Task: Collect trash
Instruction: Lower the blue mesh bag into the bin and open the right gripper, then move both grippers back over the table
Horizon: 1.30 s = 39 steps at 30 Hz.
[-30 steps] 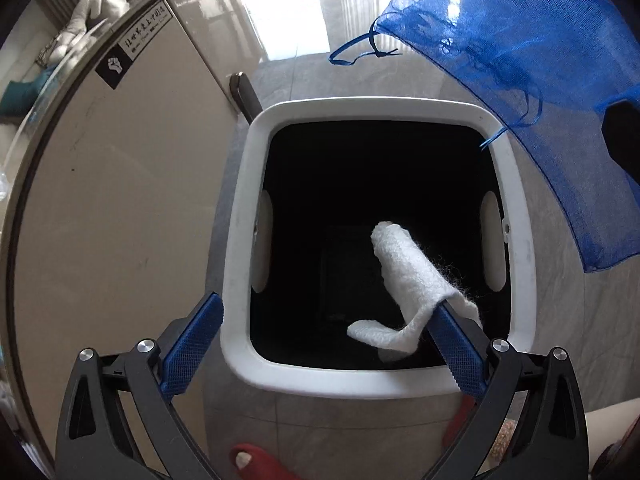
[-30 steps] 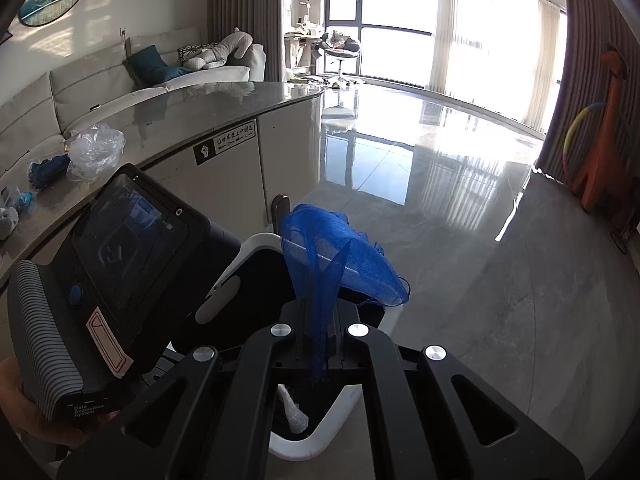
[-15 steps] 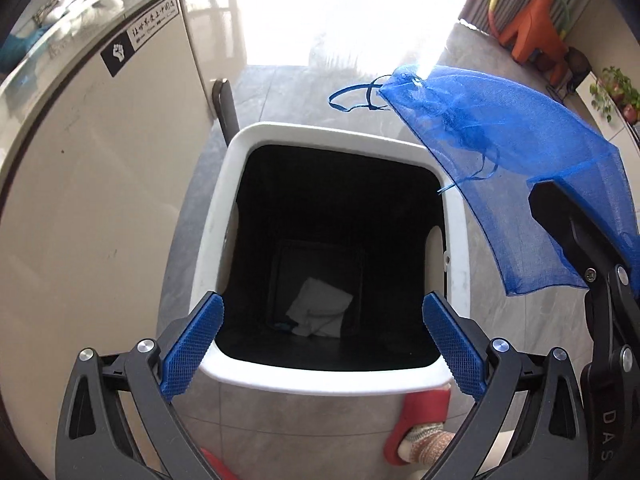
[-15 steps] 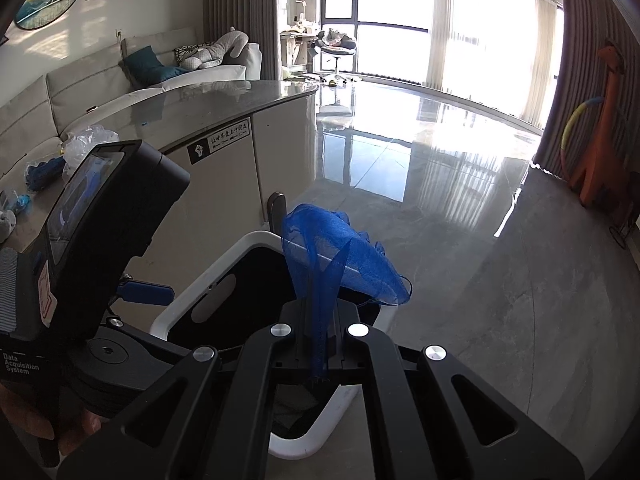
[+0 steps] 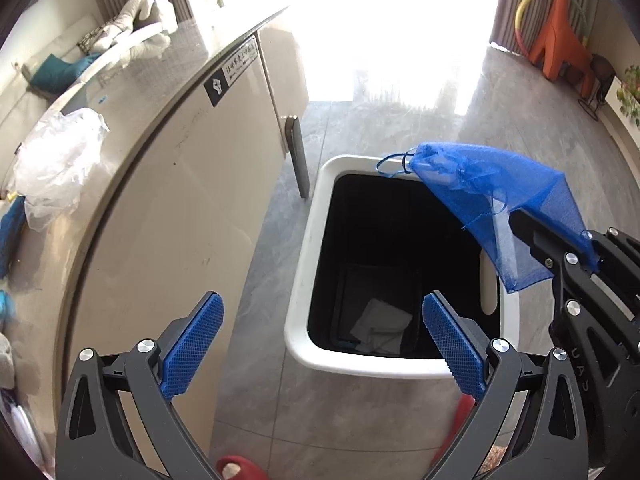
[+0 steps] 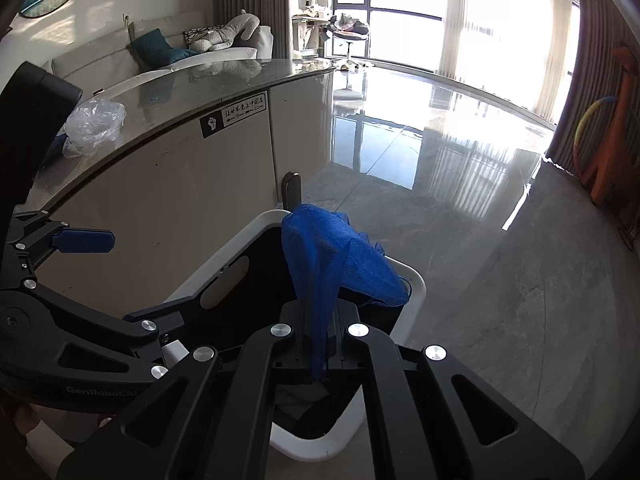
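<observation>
1. The right gripper (image 6: 316, 344) is clamped on the blue mesh bag (image 5: 496, 196), which hangs over the white bin (image 5: 304, 288), its long axis slanting down toward the far rim.
2. The left gripper (image 5: 320, 340), jaws wide apart and empty, hovers at the bin's near-left corner.
3. The right gripper is nearer; a release should drop the bag into the bin beside the white wad (image 5: 384, 324).

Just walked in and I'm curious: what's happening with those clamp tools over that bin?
A person is collecting trash with two handheld grippers. The right gripper is shut on a blue mesh drawstring bag, holding it above the white-rimmed black waste bin. The left gripper hangs open and empty over the bin's near edge. A crumpled white tissue lies at the bottom.
</observation>
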Each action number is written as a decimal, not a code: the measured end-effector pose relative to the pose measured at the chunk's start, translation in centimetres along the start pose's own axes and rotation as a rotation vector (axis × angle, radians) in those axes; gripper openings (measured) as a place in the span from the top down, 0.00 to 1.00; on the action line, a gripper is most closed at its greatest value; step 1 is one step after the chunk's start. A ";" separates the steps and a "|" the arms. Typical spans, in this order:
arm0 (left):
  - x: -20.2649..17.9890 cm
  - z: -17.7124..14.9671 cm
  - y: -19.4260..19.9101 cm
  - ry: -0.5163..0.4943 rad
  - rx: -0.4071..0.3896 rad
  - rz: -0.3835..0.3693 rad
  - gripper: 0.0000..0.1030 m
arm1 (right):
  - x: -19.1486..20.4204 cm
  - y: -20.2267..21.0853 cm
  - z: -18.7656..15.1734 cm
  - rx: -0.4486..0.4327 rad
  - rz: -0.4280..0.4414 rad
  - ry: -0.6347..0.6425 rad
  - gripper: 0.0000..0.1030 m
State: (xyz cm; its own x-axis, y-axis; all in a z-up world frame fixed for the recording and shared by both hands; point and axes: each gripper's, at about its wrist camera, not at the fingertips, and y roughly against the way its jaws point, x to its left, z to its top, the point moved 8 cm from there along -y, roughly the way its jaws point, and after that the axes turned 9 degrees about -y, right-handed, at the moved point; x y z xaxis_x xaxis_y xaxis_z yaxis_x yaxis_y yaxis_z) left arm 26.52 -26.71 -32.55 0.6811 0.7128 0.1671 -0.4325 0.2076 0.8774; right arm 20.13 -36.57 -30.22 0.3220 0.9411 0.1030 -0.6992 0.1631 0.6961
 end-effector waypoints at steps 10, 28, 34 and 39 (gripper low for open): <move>1.4 0.4 1.7 0.039 -0.052 0.045 0.05 | 1.2 -1.0 -0.4 0.022 0.011 0.023 0.98; 3.0 1.0 3.4 0.064 -0.125 0.105 0.05 | 0.7 -1.7 -1.0 0.018 -0.064 0.078 0.04; 2.9 1.0 3.8 0.060 -0.136 0.110 0.05 | 0.3 -1.9 -1.2 0.051 -0.046 0.038 0.04; 3.4 0.8 4.6 0.081 -0.153 0.115 0.05 | 0.9 -1.1 -0.3 0.010 -0.042 0.034 0.04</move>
State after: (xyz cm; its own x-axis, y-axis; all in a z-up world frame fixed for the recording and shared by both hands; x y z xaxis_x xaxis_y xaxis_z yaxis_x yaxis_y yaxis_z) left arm 27.33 -23.84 -27.62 0.5752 0.7878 0.2200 -0.5934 0.2167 0.7752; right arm 21.00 -35.77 -31.09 0.3293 0.9429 0.0494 -0.6791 0.2002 0.7062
